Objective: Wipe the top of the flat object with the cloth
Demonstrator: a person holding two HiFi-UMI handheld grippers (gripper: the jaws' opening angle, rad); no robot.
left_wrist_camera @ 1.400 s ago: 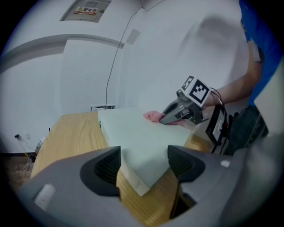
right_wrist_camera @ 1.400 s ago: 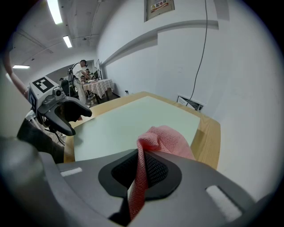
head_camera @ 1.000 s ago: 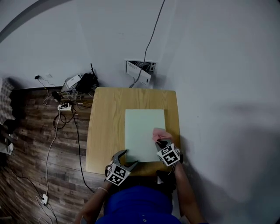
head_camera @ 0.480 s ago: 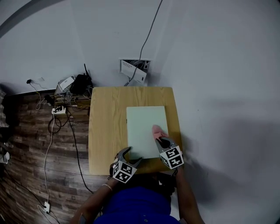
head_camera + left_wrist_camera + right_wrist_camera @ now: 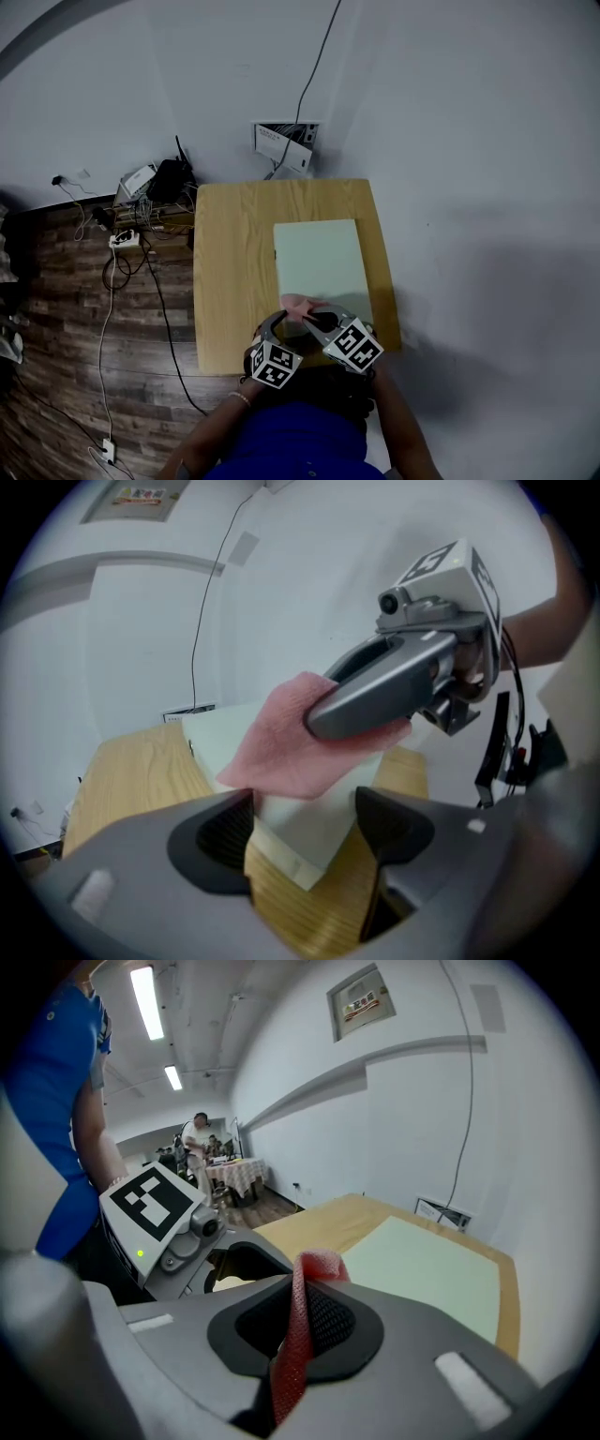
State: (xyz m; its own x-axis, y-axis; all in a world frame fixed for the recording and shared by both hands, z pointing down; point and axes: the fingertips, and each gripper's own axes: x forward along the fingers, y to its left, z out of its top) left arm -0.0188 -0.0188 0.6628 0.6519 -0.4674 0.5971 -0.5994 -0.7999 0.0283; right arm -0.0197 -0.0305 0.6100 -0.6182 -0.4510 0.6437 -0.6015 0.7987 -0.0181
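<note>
You've got the right tongs (image 5: 300, 1321) clenched on the pink cloth (image 5: 281, 752). A fold is pinched edge-on between the jaws, so the loose part hangs out front as a wiping pad. That pad hangs right in front of your left tongs (image 5: 305, 822), over the near corner of the flat pale-green board (image 5: 319, 258), which looks like the start of a stroke from that corner.

The left tongs are released, jaws apart, gripping nothing. The board's near corner shows in their gap, on the wooden table (image 5: 230, 272), perhaps ready to steady it.

I can't tell whether the cloth touches the board or floats just above it. In the head view the right tongs cover part of the cloth, and your body hides some of the table's near edge.
</note>
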